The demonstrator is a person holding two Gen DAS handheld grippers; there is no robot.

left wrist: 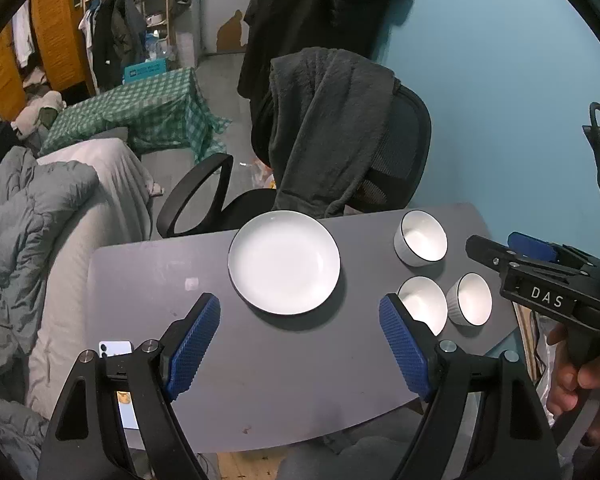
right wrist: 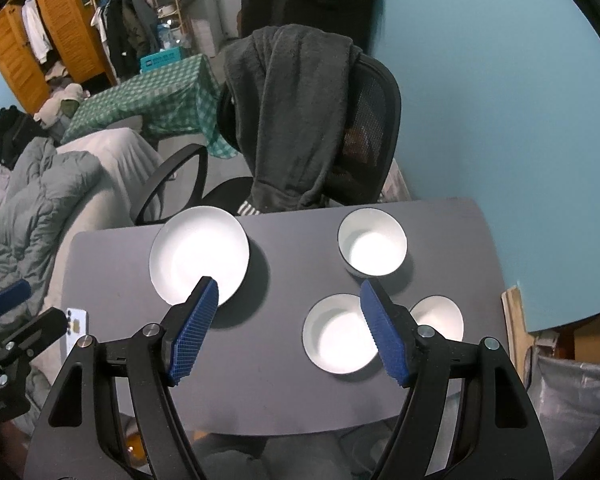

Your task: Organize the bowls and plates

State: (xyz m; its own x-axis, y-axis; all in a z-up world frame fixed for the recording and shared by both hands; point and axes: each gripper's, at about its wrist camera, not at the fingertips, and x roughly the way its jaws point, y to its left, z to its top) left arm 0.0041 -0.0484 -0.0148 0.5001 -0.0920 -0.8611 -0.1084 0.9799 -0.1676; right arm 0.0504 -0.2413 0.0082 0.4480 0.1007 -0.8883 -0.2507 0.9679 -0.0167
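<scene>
1. Both tongs are wide open and nothing is held: left tongs (left wrist: 300, 344), right tongs (right wrist: 288, 330).
2. Both are held above the near edge of the grey bench (left wrist: 148, 280), pointed toward 12 o'clock.
3. The plate (left wrist: 284, 262) lies at 12 o'clock from the left tongs.
4. Three bowls sit at 1 o'clock: far bowl (right wrist: 372, 246), near bowl (right wrist: 336, 338), ribbed bowl (left wrist: 470, 298).
5. A bowl should probably be gripped by its rim, slowly, so it is not tipped.

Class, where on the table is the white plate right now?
In both views the white plate lies on the grey table, far side, left of the three bowls, before the draped chair.
</scene>
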